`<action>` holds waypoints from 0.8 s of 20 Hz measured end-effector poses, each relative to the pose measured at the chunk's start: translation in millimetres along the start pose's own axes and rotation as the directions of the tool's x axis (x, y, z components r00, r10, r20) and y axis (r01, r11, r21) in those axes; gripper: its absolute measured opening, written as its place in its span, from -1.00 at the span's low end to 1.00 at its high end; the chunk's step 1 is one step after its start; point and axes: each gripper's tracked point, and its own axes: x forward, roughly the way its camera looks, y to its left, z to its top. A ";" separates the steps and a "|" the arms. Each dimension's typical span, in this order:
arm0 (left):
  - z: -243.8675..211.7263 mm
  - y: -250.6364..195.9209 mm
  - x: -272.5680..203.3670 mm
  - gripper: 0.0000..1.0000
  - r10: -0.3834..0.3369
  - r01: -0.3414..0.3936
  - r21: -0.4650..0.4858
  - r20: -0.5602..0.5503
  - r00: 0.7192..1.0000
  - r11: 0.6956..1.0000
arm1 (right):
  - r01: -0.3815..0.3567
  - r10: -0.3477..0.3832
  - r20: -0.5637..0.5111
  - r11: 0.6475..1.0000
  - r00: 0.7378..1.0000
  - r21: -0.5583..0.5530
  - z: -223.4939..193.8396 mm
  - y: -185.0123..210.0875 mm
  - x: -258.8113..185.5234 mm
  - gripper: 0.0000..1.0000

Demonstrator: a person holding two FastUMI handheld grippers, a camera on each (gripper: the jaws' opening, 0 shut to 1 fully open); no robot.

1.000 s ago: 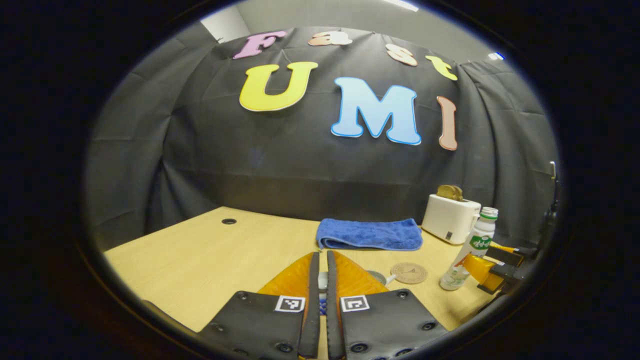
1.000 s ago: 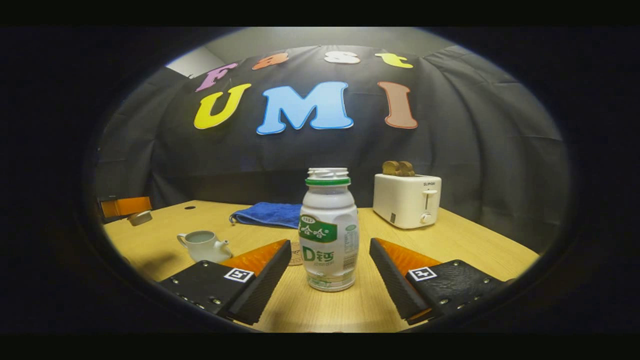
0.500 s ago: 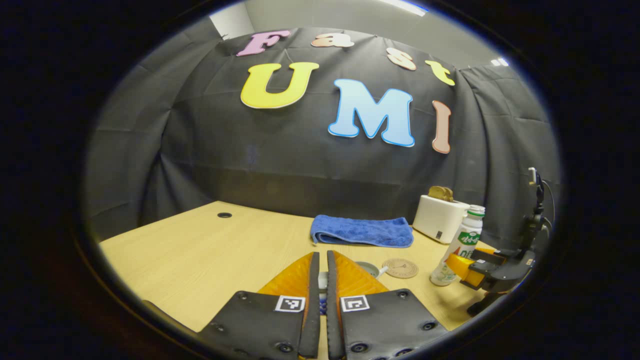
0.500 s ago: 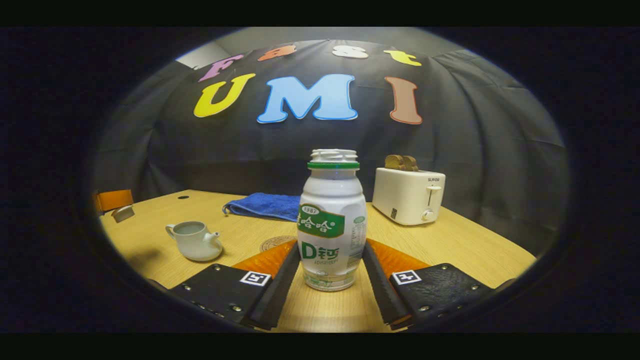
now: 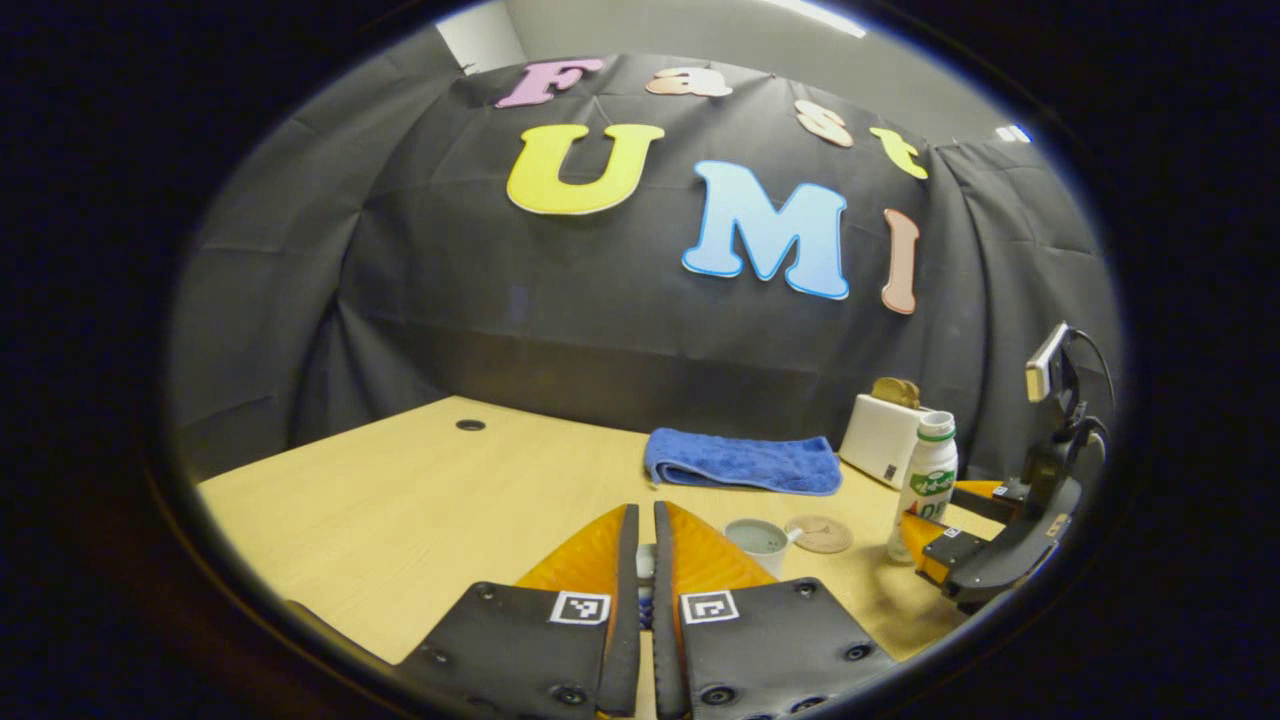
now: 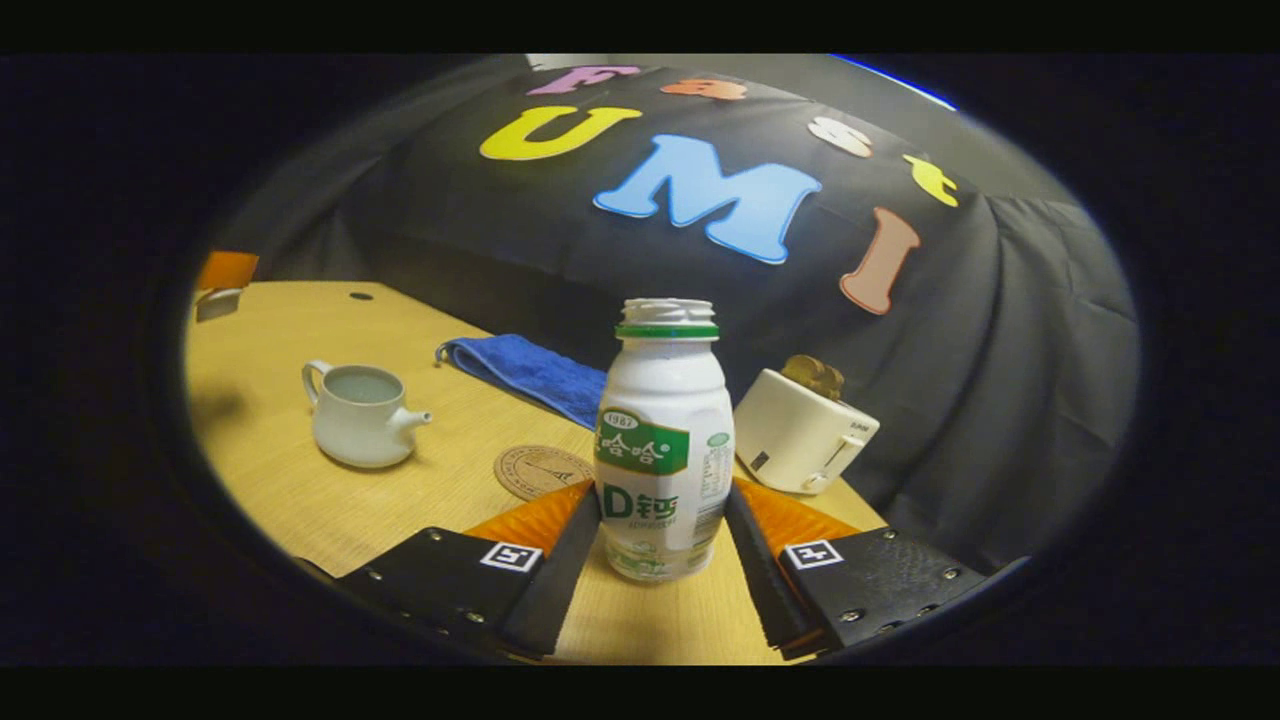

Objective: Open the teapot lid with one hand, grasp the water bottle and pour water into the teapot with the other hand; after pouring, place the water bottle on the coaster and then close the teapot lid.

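Bottle [image 6: 663, 445] sits between my right fingers, and both of them press on its sides, low on the label. My right gripper [image 6: 662, 535] grips it tight. It has no cap on. I see it in my left gripper view too, far to the right [image 5: 928, 480], with the right gripper [image 5: 925, 535] around its bottom part.

My left gripper [image 5: 641, 560] is squeezed nearly closed on a small white thing [image 5: 645, 562]. I cannot tell what that thing is.

Past my right fingers lies the round coaster [image 6: 541, 470], just beside the bottle. Farther left stands the white teapot [image 6: 358, 415] with its top off. It has water inside.

A blue towel [image 6: 520, 370] lies behind the coaster. A white toaster [image 6: 803, 433] with bread in it stands behind the bottle. All of it sits on the wooden table [image 6: 300, 470].
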 end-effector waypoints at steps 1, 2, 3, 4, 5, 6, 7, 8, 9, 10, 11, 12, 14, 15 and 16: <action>2.8 5.2 -0.5 -0.68 0.008 -0.008 -0.004 0.005 1.000 1.000 | 0.021 -0.021 0.005 0.998 1.000 -0.066 5.4 -2.6 -0.4 0.47; 5.9 9.5 -1.7 -0.68 0.015 -0.014 -0.007 0.009 1.000 1.000 | 0.048 -0.046 0.016 0.989 0.999 -0.137 11.3 -4.6 -0.6 0.47; 7.4 14.3 -3.3 -0.68 0.022 -0.022 -0.011 0.014 1.000 1.000 | 0.071 -0.065 0.033 0.975 0.997 -0.211 17.5 -6.3 -1.5 0.47; 10.3 19.8 -5.0 -0.68 0.031 -0.031 -0.014 0.020 0.999 0.999 | 0.099 -0.088 0.052 0.954 0.995 -0.281 23.9 -6.5 -1.4 0.47; 12.0 24.6 -6.6 -0.68 0.039 -0.038 -0.017 0.024 0.999 0.999 | 0.122 -0.102 0.076 0.932 0.992 -0.342 29.1 -7.1 -2.3 0.46; 14.5 29.0 -8.5 -0.68 0.046 -0.045 -0.019 0.028 0.999 0.999 | 0.137 -0.108 0.096 0.909 0.990 -0.394 33.9 -4.2 -1.6 0.48; 14.1 32.5 -9.2 -0.68 0.053 -0.052 -0.018 0.031 0.998 0.998 | 0.142 -0.106 0.107 0.889 0.989 -0.436 37.4 -0.5 -1.4 0.47; 16.7 35.0 -10.3 -0.68 0.057 -0.057 -0.016 0.032 0.998 0.998 | 0.142 -0.100 0.114 0.870 0.989 -0.471 38.8 5.8 -0.9 0.47; 16.3 35.8 -10.7 -0.68 0.060 -0.060 -0.014 0.033 0.998 0.998 | 0.142 -0.095 0.117 0.853 0.988 -0.502 40.0 9.7 -0.4 0.46; 17.1 35.9 -10.8 -0.68 0.063 -0.063 -0.010 0.036 0.997 0.998 | 0.150 -0.095 0.130 0.829 0.987 -0.539 41.7 14.7 -3.1 0.46; 18.1 37.2 -11.9 -0.68 0.065 -0.065 -0.004 0.038 0.997 0.998 | 0.167 -0.102 0.143 0.796 0.984 -0.582 45.3 17.8 -3.6 0.46; 19.0 37.1 -12.9 -0.68 0.066 -0.066 -0.001 0.041 0.997 0.998 | 0.188 -0.109 0.161 0.745 0.981 -0.640 48.6 22.5 -2.1 0.46; 19.7 37.1 -13.0 -0.68 0.065 -0.065 -0.005 0.044 0.997 0.998 | 0.205 -0.109 0.180 0.688 0.978 -0.697 49.3 26.5 -1.7 0.46; 20.0 37.2 -13.6 -0.68 0.065 -0.064 -0.006 0.044 0.997 0.998 | 0.212 -0.108 0.188 0.663 0.976 -0.718 49.7 26.5 -1.8 0.46; 20.4 37.6 -13.7 -0.68 0.065 -0.065 -0.006 0.043 0.997 0.998 | 0.221 -0.108 0.198 0.637 0.974 -0.738 50.6 26.9 -2.0 0.46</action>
